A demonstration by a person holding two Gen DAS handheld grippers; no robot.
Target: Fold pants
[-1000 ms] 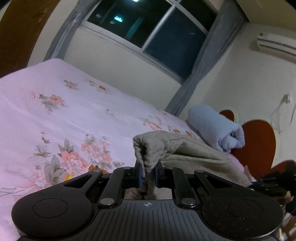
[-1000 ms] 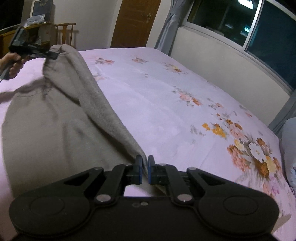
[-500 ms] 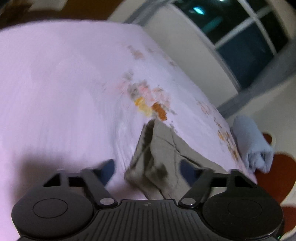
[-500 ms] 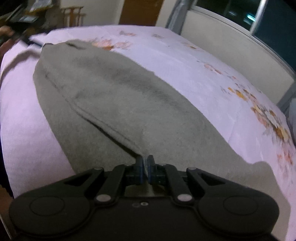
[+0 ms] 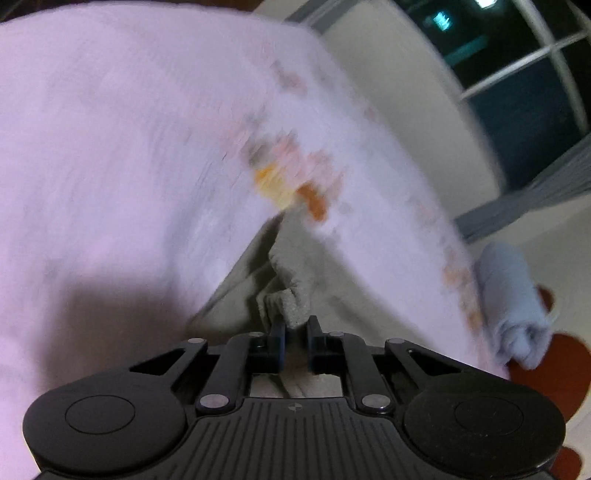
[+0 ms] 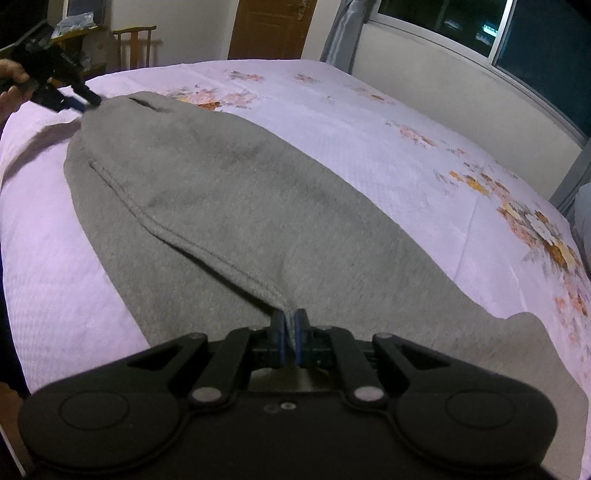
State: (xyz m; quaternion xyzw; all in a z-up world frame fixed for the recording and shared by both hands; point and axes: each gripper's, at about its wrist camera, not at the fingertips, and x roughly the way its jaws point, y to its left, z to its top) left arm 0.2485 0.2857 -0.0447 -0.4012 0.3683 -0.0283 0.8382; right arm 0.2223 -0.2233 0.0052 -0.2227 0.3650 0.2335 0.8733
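The pants are a soft grey fleece, matte and slightly fuzzy, lying spread along a bed; a raised stitched seam runs down the cloth toward the near end, and a dark slit like a pocket opening shows near the far end. The right gripper has its two blue-edged fingers pressed nearly together on a thin fold of the grey cloth at that seam's near end; the cloth rises into the narrow gap between them. At the far end the left gripper is a black tool held in a hand, its tip touching the edge of the pants; in its own blurred view the left gripper pinches a thick, nubbly tuft of the grey cloth between its fingers, which stand close with the fabric between them.

The bed is covered by a pale lilac sheet with a fine waffle texture, printed with clusters of orange, pink and white flowers; the pants lie flat on it. Beyond the foot stand a brown wooden door and a wooden chair; grey curtains hang beside a dark window with pale frames. In the left view a rolled light-blue blanket rests at the bed's edge, next to rounded red-brown shapes I cannot identify. A small lit sign shows through the window; its writing is too small to read.
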